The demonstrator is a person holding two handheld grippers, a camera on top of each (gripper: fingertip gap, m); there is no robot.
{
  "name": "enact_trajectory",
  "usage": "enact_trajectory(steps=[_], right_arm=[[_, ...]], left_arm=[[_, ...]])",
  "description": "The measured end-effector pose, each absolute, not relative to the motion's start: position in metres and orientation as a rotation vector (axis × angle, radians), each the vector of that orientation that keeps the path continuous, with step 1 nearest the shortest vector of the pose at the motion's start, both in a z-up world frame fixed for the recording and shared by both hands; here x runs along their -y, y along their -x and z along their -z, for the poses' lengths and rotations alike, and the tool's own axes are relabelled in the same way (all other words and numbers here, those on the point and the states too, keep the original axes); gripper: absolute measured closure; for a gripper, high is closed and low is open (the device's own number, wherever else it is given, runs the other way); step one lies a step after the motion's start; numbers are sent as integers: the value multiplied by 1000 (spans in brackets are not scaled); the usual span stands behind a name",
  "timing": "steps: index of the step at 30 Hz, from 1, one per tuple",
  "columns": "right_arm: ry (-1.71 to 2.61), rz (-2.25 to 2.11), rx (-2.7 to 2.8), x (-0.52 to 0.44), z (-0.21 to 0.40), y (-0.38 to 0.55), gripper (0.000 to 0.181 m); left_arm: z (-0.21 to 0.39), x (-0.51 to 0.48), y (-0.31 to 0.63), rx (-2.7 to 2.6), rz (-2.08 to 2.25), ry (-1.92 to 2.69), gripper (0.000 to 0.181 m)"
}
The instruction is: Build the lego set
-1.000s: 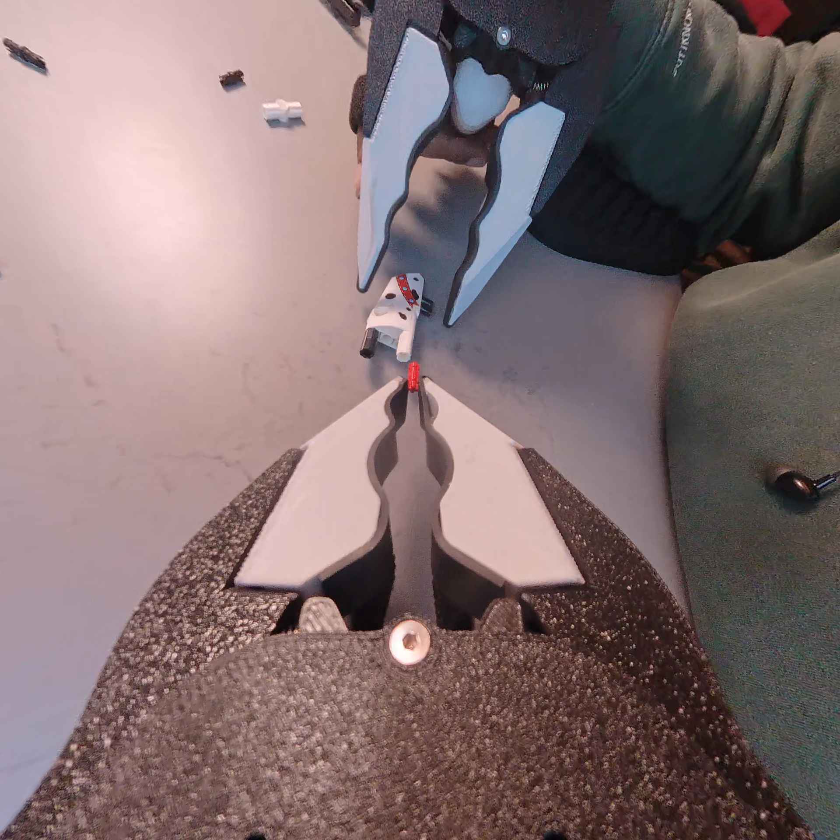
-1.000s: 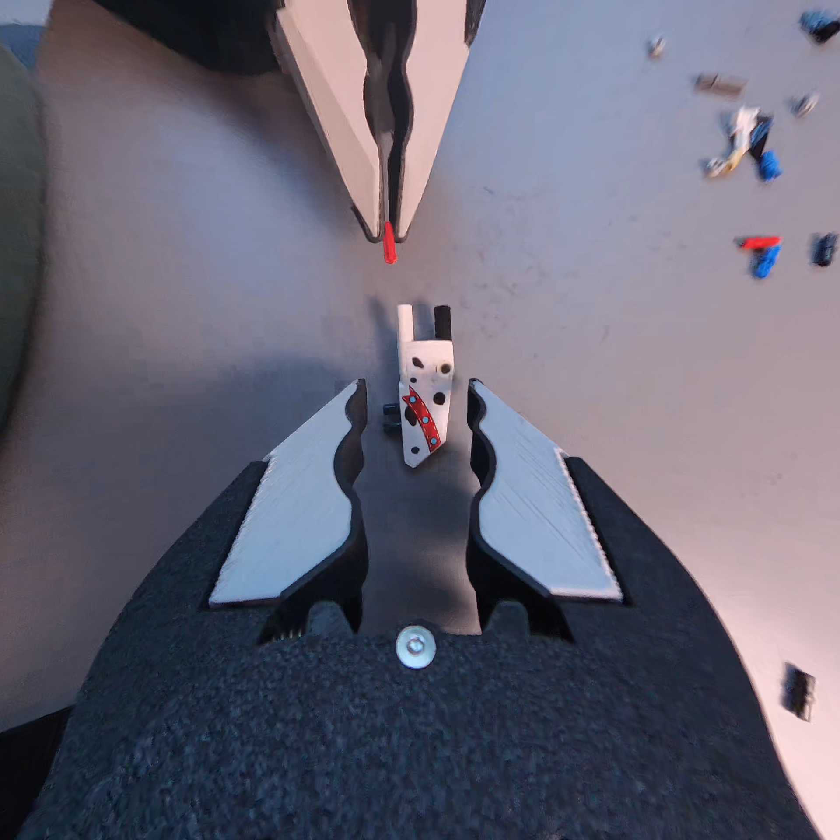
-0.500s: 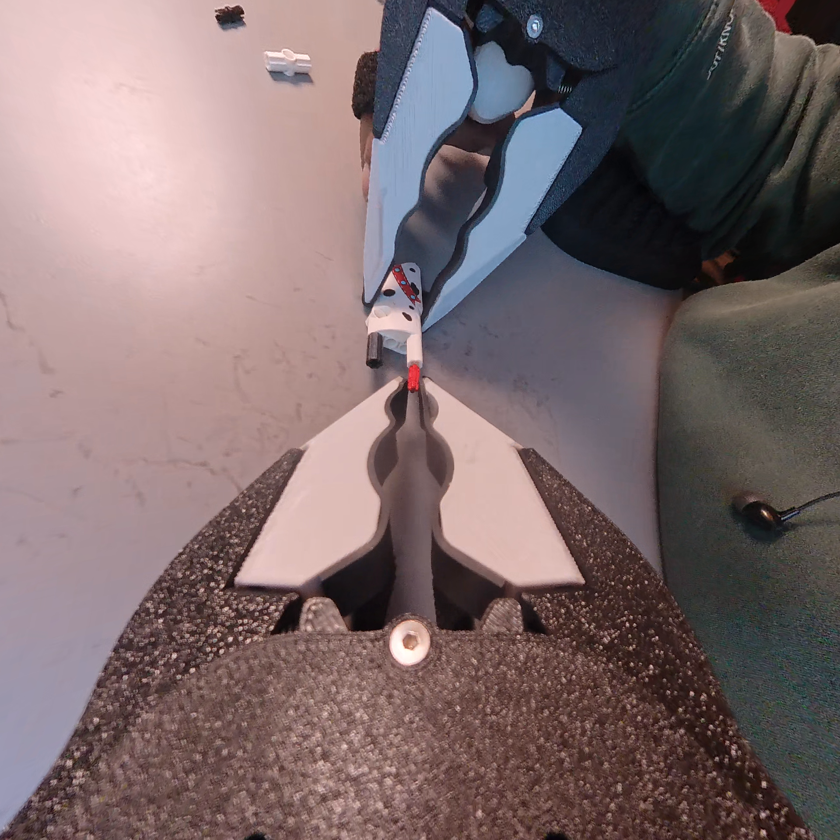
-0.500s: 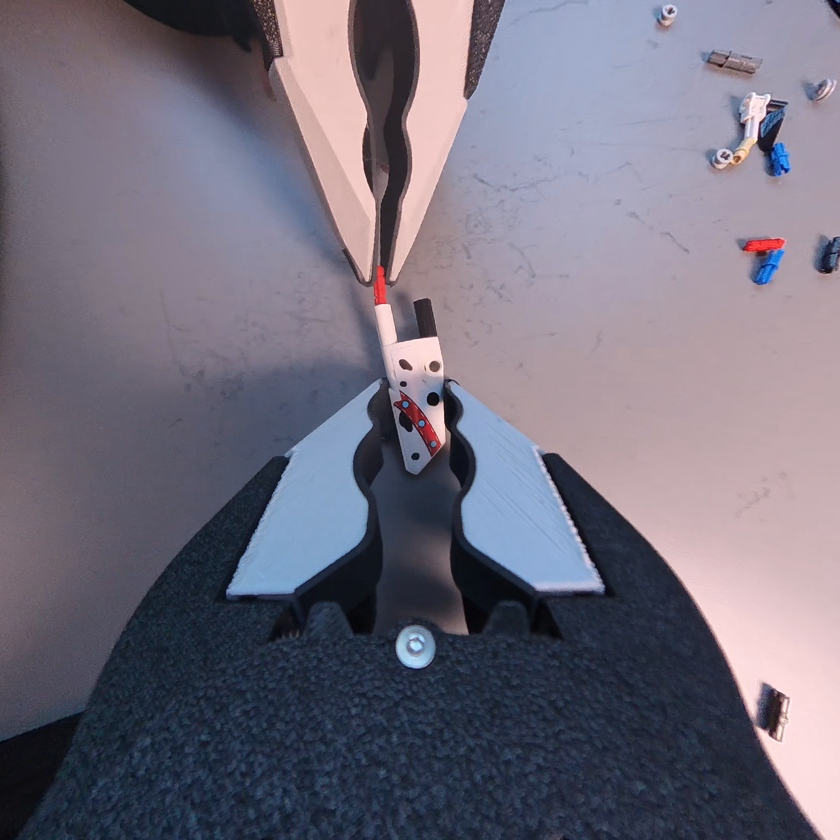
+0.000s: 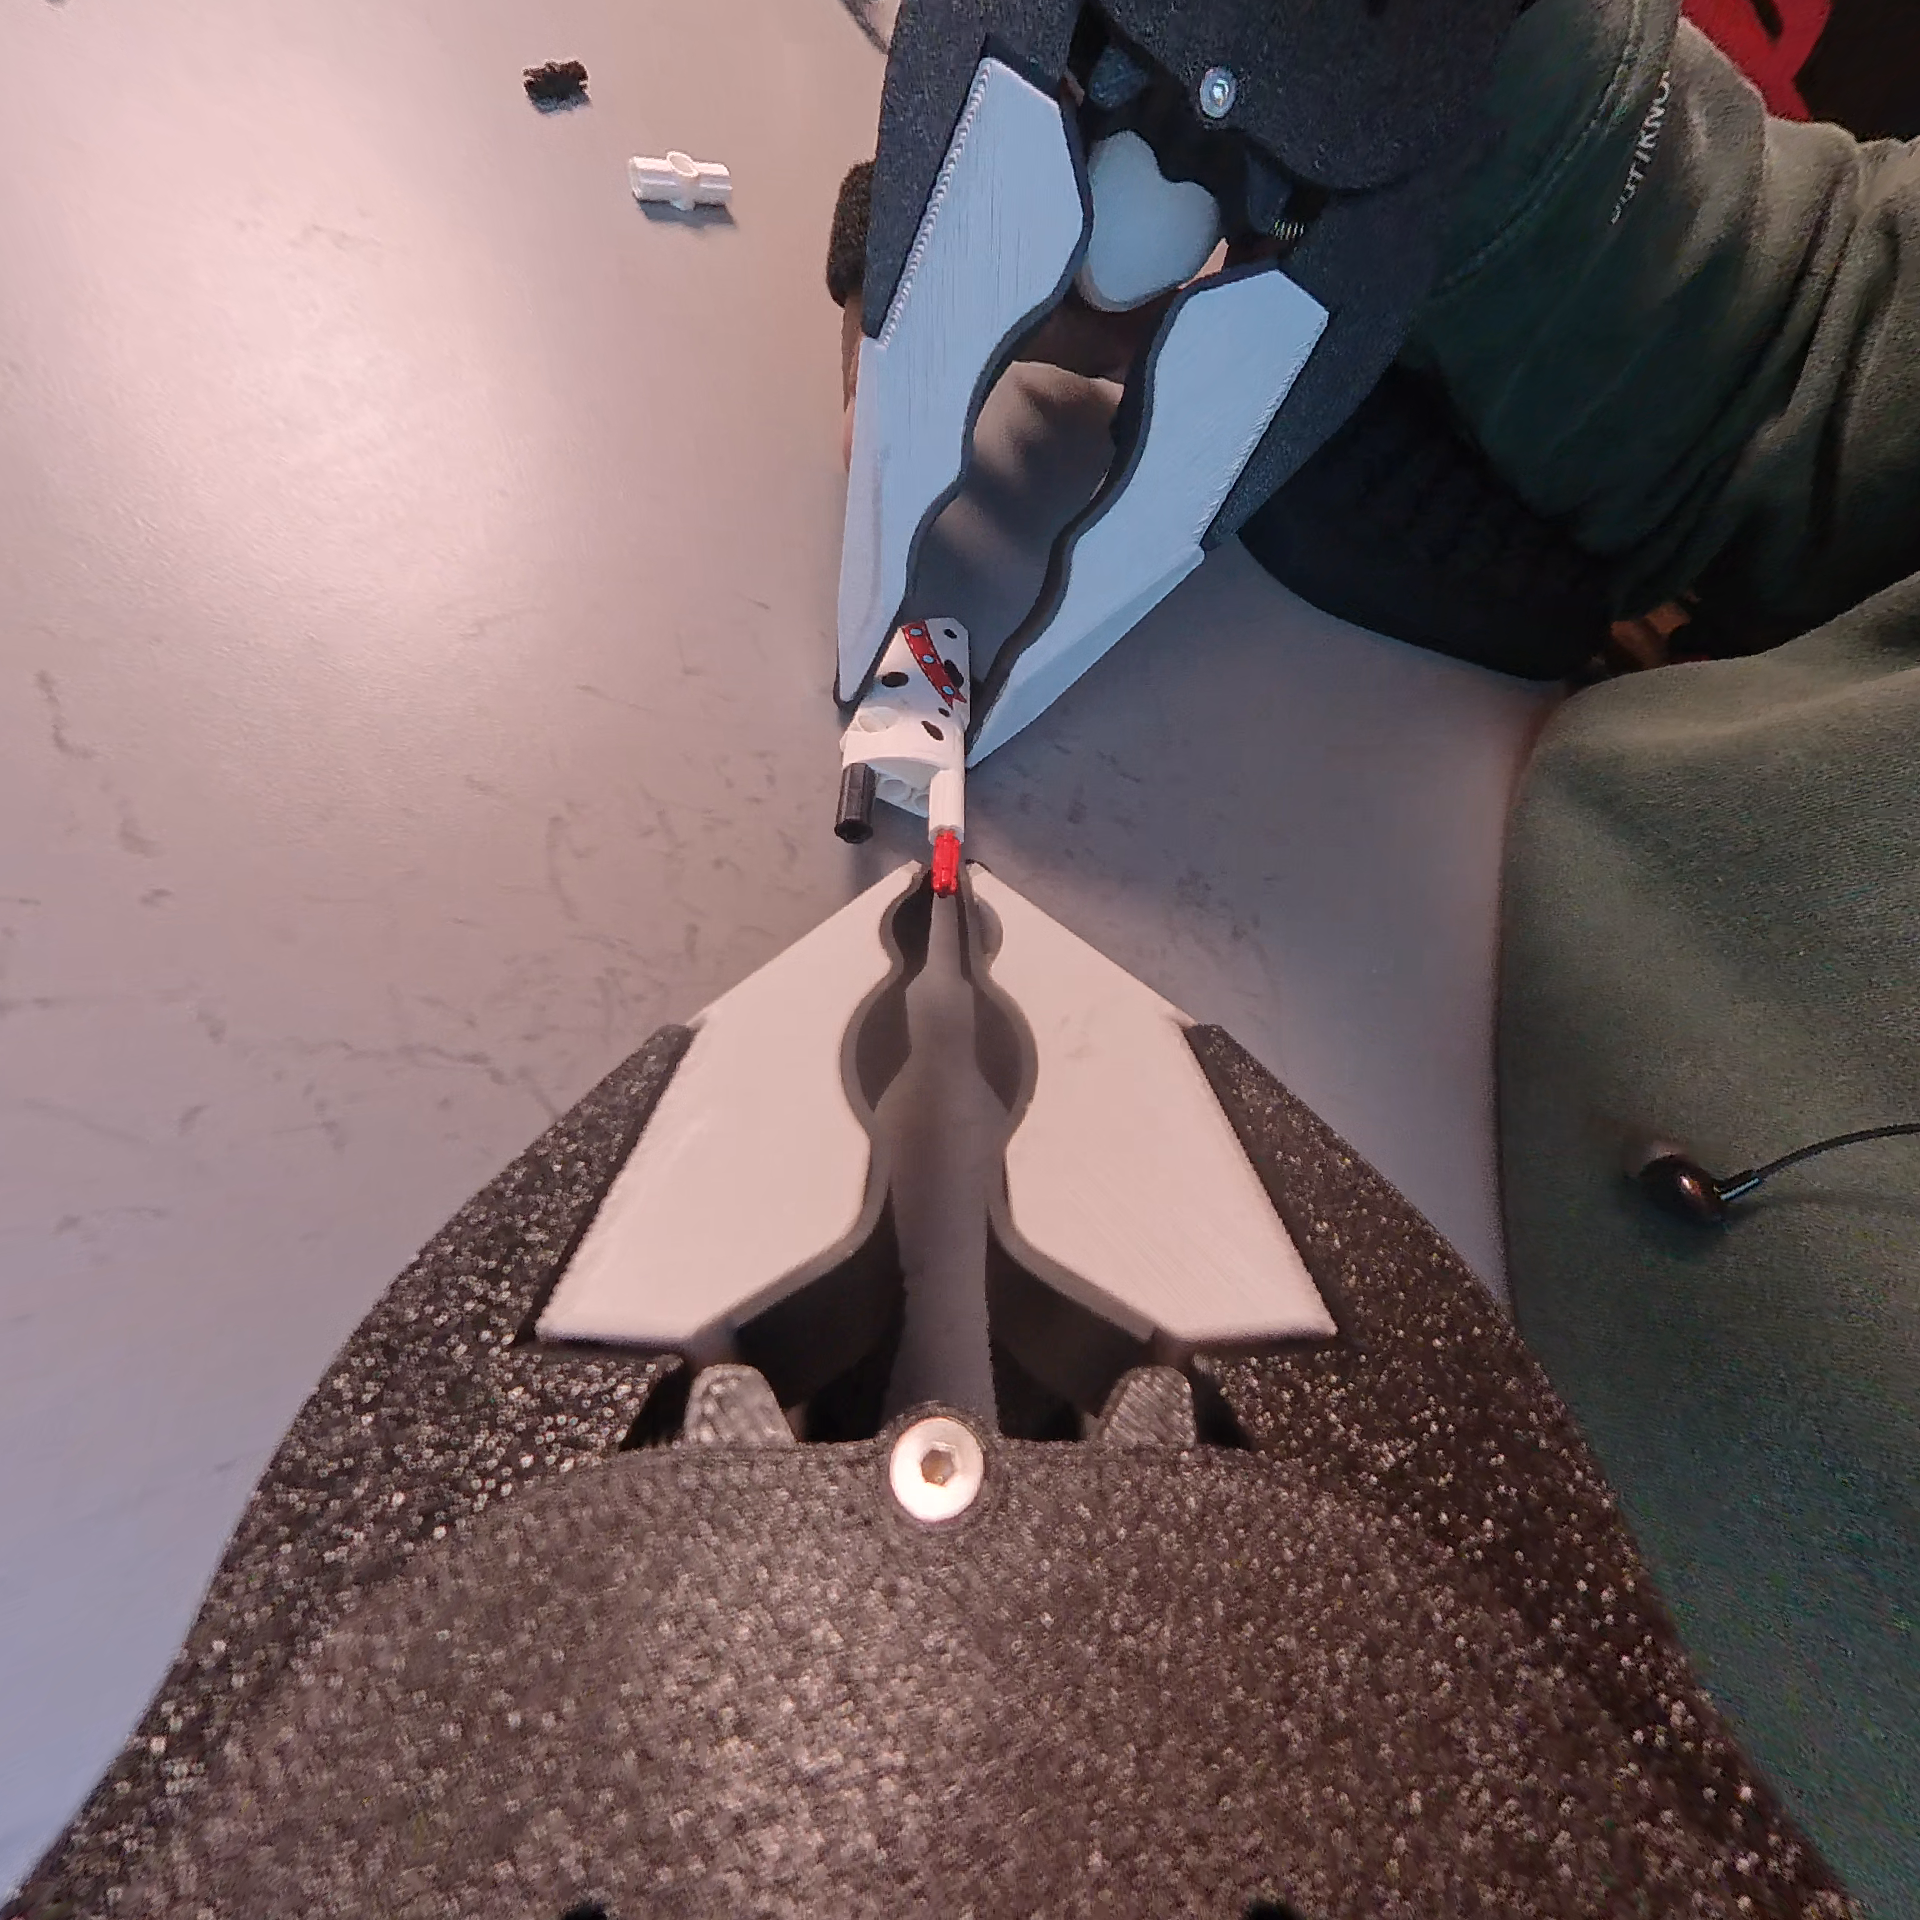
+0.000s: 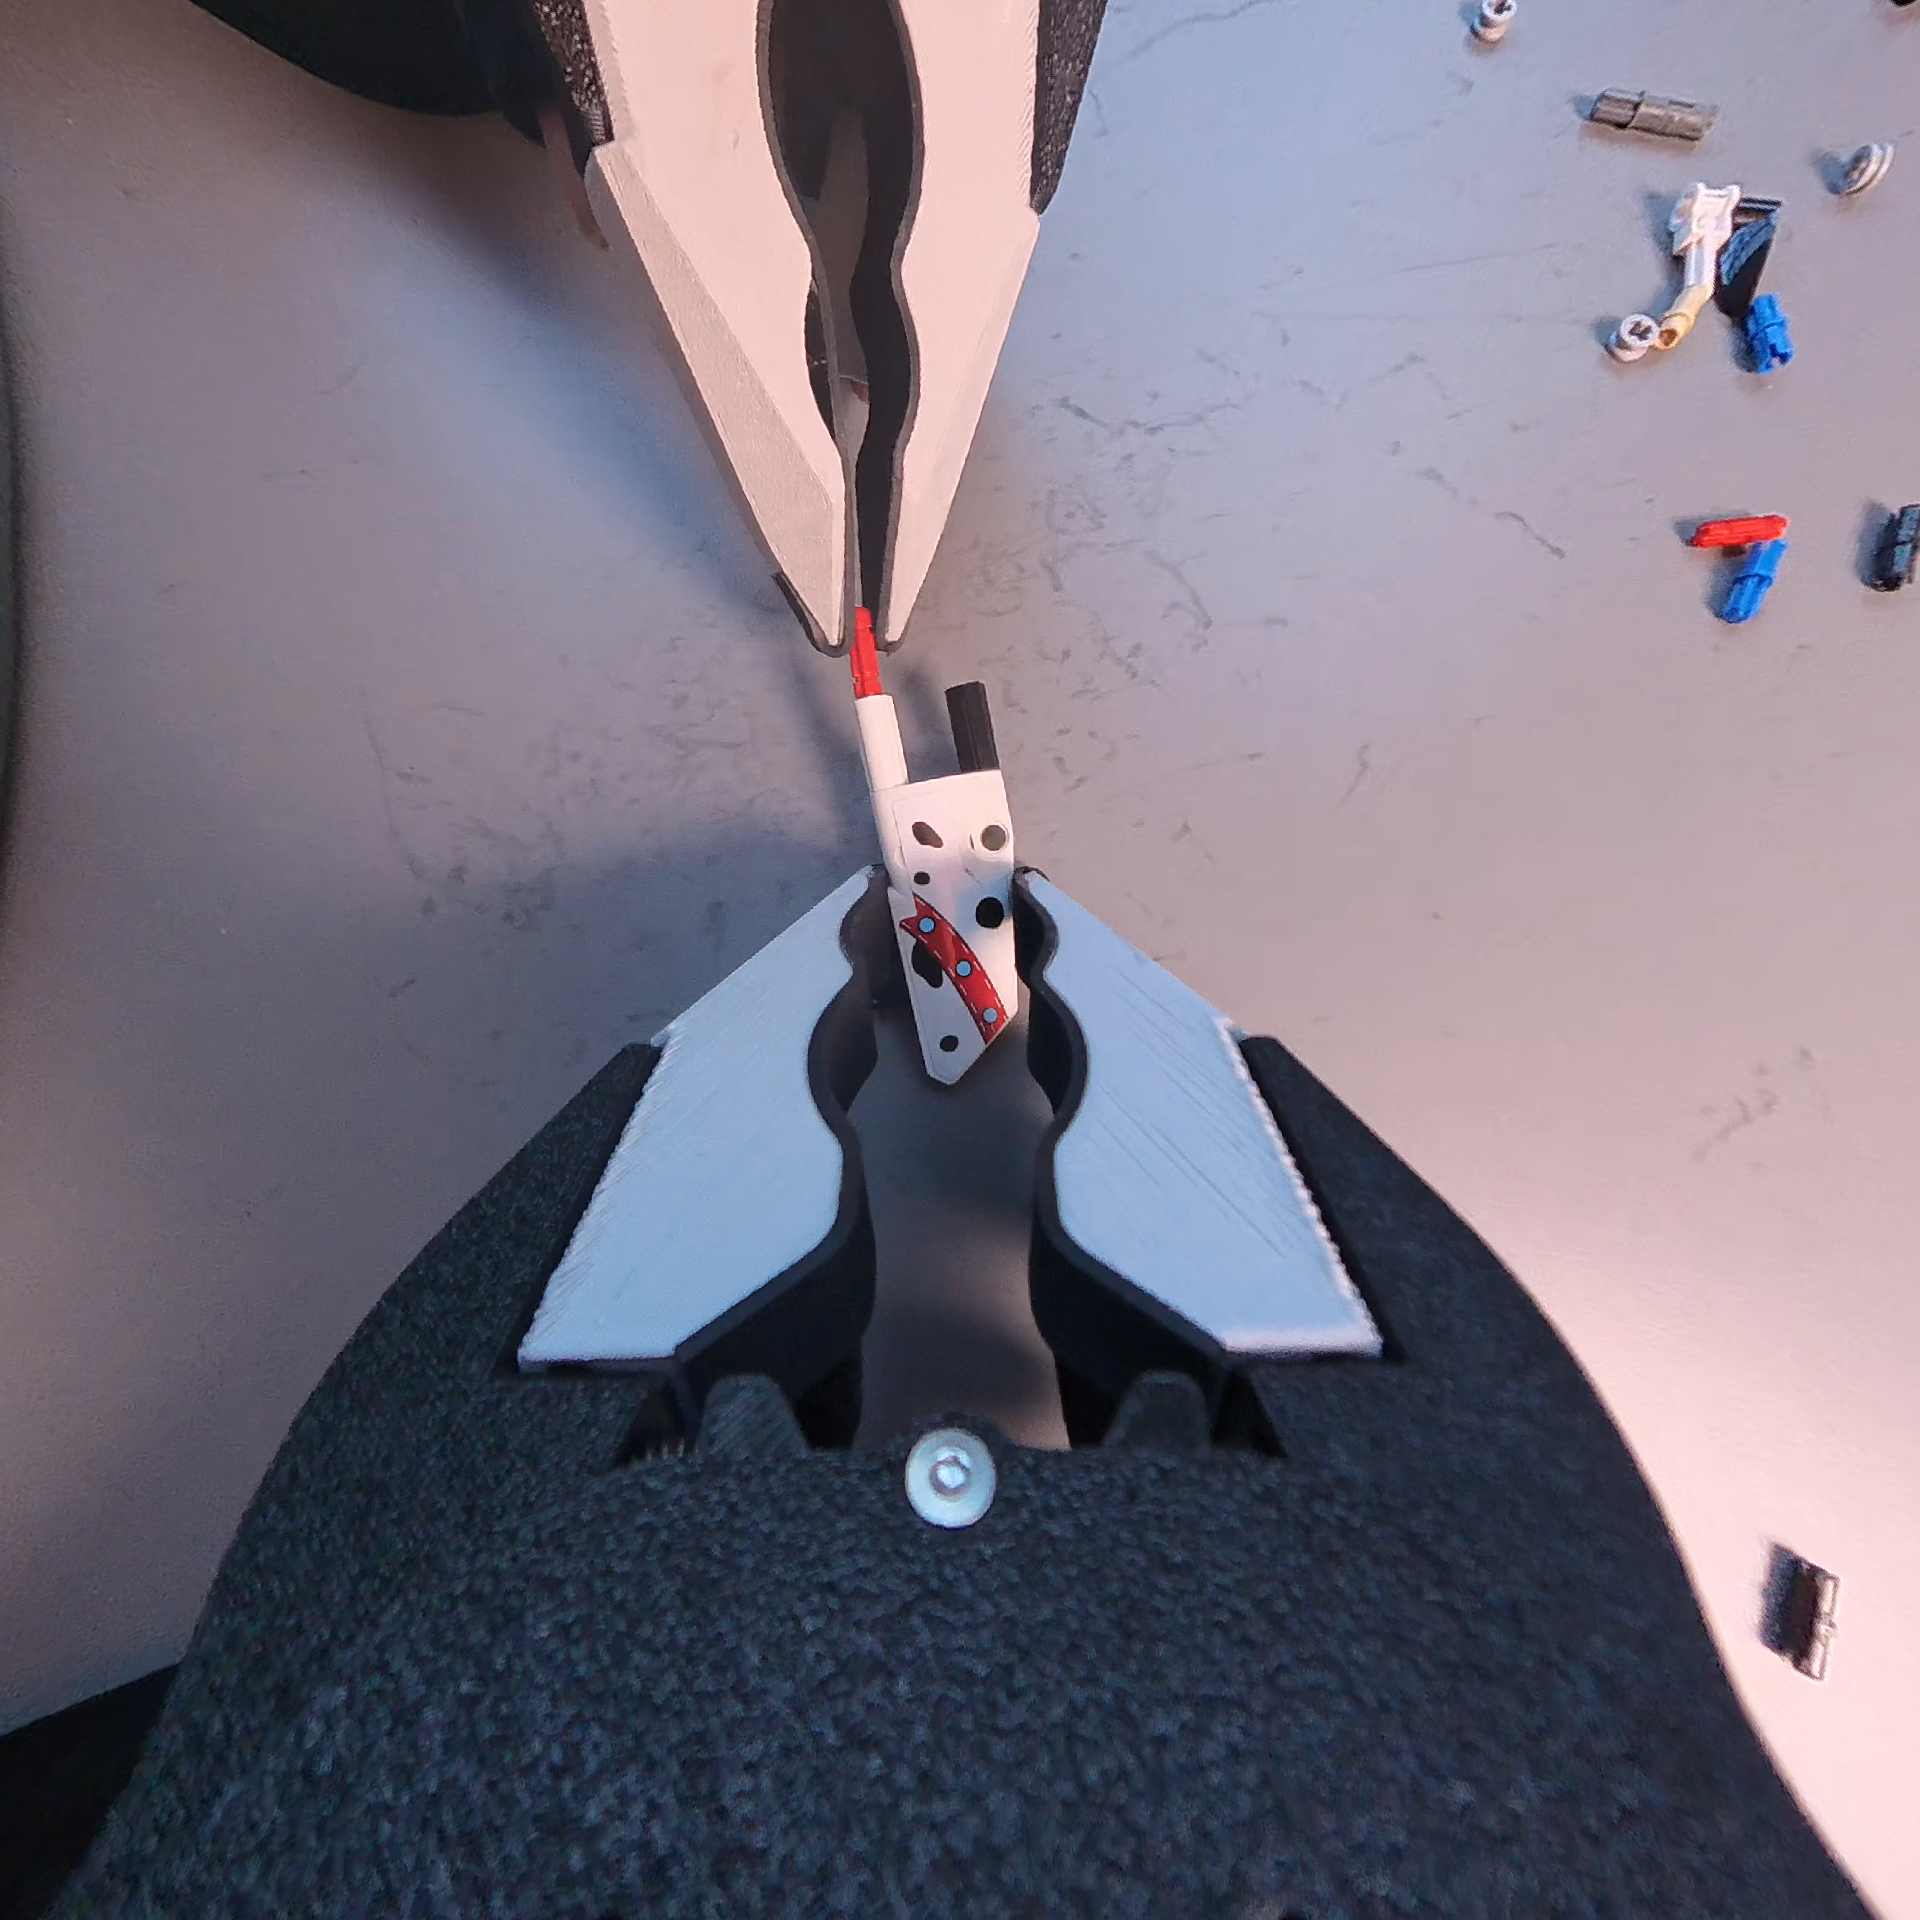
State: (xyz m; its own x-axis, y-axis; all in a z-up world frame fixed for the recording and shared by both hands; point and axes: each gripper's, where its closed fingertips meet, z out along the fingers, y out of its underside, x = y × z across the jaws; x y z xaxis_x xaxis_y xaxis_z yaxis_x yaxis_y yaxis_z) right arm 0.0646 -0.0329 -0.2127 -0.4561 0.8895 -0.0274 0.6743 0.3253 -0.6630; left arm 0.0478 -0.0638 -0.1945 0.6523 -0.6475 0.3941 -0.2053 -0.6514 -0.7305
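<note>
- Left wrist view, far left: grey table [image 5: 312, 623], scuffed. Two loose bits near the top edge: a small black piece [image 5: 556, 83] and a white connector [image 5: 681, 187] just right of it.
- Centre: left gripper [image 5: 943, 883], fingers drawn almost together, tips pinching a small red pin [image 5: 945, 864].
- Red pin's far end meets the white stub on the spotted white piece [image 5: 920, 717]; whether it is seated inside I cannot tell.
- Spotted piece: white, black spots, red band, a black pin [image 5: 854, 810] sticking out beside the white stub. It sits off the table between the tips of the right gripper [image 5: 914, 696], which comes in from the top.
- Right: green sleeve [image 5: 1558, 312] behind the right gripper; more green cloth along the right edge with a black earbud [image 5: 1683, 1195] lying on it.
- Right wrist view, left to centre: the left gripper enters from the top, tips nearly touching on the red pin.
- Centre: the right gripper's fingers narrowed, pads [image 6: 1023, 914] pressed on both flanks of the spotted piece, pointed end toward the camera.
- Right: loose parts spread well apart from the work: a grey pin [image 6: 1647, 114], a white-and-black cluster [image 6: 1704, 270] with a blue piece, a red bar [image 6: 1740, 532] touching a blue pin [image 6: 1751, 592], and a dark piece [image 6: 1803, 1621] near the lower right.
</note>
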Motion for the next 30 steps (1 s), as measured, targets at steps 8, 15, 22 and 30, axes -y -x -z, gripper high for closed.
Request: enact_trajectory(steps=[8,15,22,30], right_arm=[[1434,-900,2246,35,212,-66,159],[1488,-913,2232,35,212,-67,159],[1494,-877,2224,34,213,-67,159],[1504,-864,2209,34,213,-68,159]], left_arm=[[190,64,-50,-836,627,2078,178],[190,62,-52,-894,506,2035,178],[195,64,-53,-918,500,2056,178],[204,65,-51,-957,462,2103,178]])
